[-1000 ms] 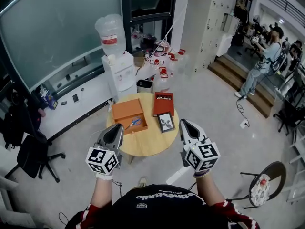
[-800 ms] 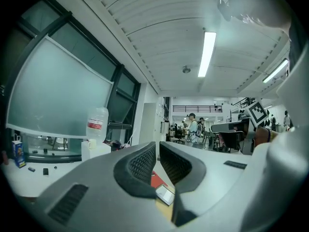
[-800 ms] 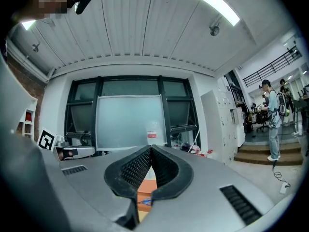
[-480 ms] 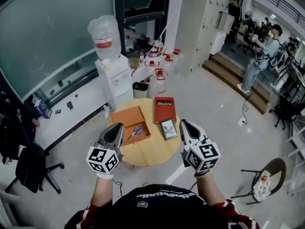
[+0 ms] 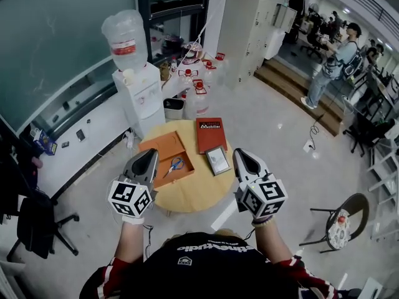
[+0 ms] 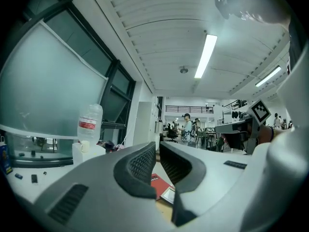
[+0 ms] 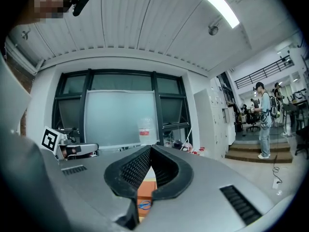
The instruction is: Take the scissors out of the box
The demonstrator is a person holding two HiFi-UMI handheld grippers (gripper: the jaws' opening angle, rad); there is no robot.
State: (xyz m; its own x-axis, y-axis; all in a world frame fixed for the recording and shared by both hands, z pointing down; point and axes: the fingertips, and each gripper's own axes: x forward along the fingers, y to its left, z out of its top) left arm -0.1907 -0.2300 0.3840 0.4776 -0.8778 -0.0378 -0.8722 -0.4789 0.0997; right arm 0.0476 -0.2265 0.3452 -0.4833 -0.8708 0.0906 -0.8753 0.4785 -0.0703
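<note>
scissors [image 5: 174, 165] diagonal in box [image 5: 185, 171], blades lower-left

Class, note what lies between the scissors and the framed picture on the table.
Head view: only the orange box's wall and a bare strip of table separate scissors and framed picture.

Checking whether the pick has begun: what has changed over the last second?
The left tool and right tool came a little closer to the table; the left tool's tip is now beside the box. Nothing was taken hold of or let go: both stay shut and empty. The scissors still lie in the open box; the book and frame have not moved.
</note>
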